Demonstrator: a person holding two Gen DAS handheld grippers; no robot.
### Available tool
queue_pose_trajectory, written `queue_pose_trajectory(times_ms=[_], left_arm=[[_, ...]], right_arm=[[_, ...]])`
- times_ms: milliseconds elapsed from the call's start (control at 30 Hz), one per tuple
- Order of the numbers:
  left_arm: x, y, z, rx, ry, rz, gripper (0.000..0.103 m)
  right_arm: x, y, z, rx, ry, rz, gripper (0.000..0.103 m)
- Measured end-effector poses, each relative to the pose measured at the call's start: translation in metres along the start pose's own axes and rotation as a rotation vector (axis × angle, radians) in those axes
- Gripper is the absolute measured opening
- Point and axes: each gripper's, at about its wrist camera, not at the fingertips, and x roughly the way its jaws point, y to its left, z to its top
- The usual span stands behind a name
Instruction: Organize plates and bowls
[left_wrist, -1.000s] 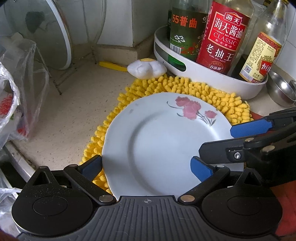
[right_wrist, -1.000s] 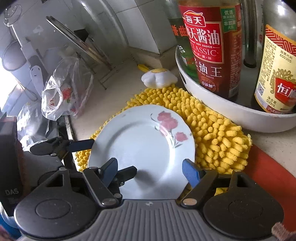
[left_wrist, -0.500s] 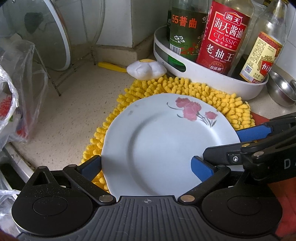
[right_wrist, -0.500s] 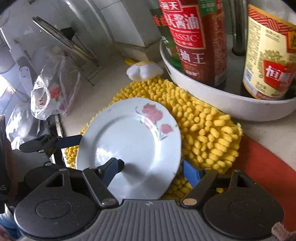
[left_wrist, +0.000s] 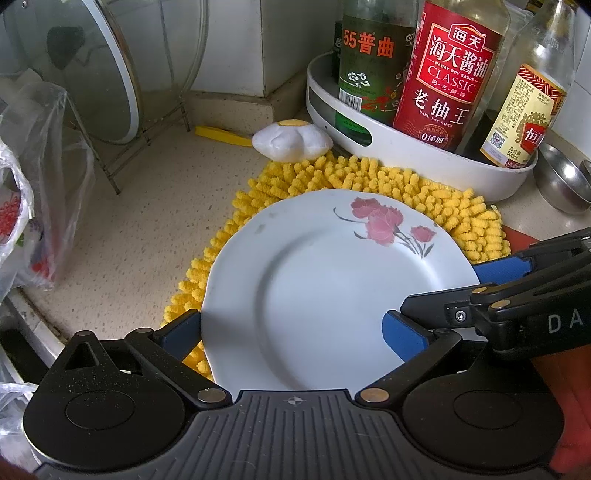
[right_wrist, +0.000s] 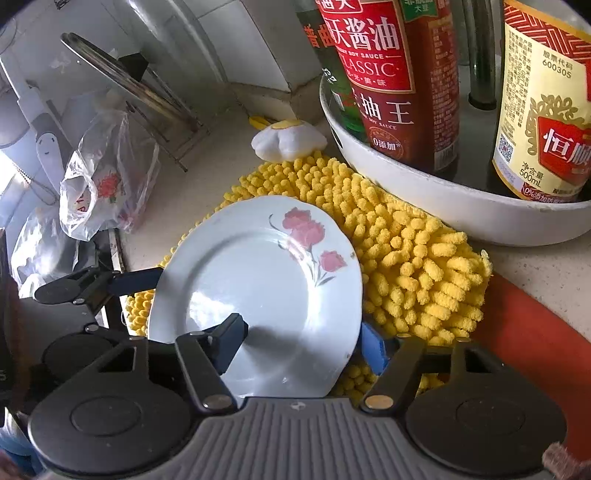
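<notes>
Fingers (right_wrist: 229, 341) astride plate (right_wrist: 258, 280); "CLASSIC" bottle (left_wrist: 448, 70)

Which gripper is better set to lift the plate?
Probably right. The right gripper has just been closing, its jaws straddling the plate rim, one above, one below. The left gripper spans the plate wide open.

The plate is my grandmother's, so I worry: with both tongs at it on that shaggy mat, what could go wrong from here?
1. The right tongs straddle only the plate rim, one finger over, one under, closing; a shallow grip could let it tip or slip.
2. The left tongs straddle the opposite edge; uneven lifting might twist it.
3. The bottle tray stands close behind; a swing could knock the plate against it.
</notes>
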Motion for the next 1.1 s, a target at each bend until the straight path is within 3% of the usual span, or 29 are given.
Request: queue_pose_trajectory(times_ms=[1100], left_arm=[[-0.022, -0.022, 0.001, 0.036, -0.017, -0.002, 0.101]], right_arm=[[-0.042, -0.008, -0.014, 0.123, -0.062, 0.04, 0.063]])
